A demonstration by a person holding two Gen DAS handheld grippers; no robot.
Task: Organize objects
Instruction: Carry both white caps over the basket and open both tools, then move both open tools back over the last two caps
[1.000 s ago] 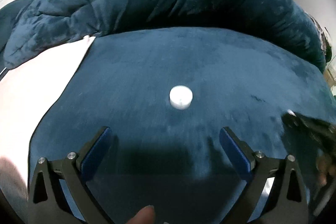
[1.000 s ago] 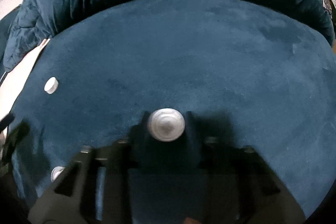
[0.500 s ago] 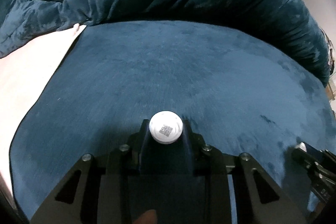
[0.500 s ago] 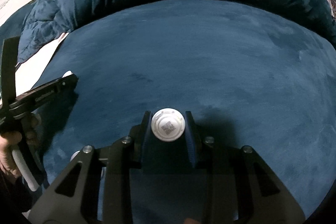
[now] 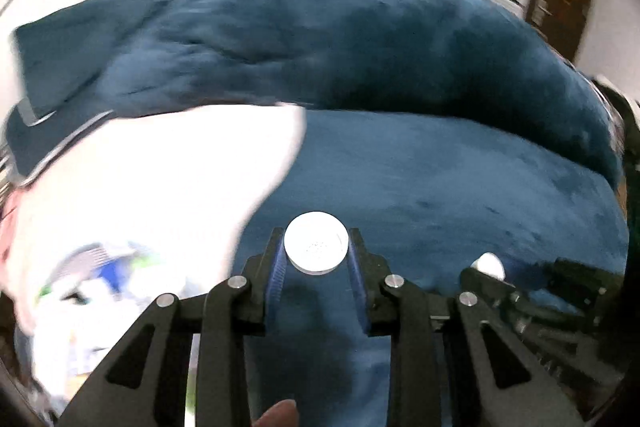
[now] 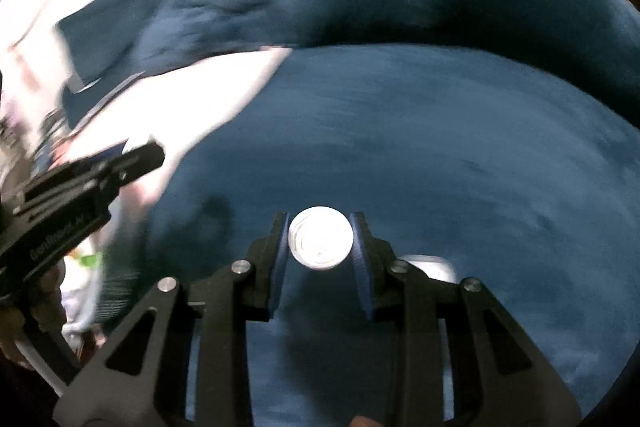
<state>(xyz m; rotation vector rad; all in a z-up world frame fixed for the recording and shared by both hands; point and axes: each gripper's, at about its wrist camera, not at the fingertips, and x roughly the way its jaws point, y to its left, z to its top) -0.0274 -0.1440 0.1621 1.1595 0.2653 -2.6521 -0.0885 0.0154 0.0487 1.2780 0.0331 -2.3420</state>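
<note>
Discs: left tongs [image 5: 316,253] are clamping one white disc [image 5: 316,242]; right tongs [image 6: 320,247] are clamping another disc [image 6: 321,243], both hanging above the blue blanket [image 6: 440,155]; placing is remaining.
</note>
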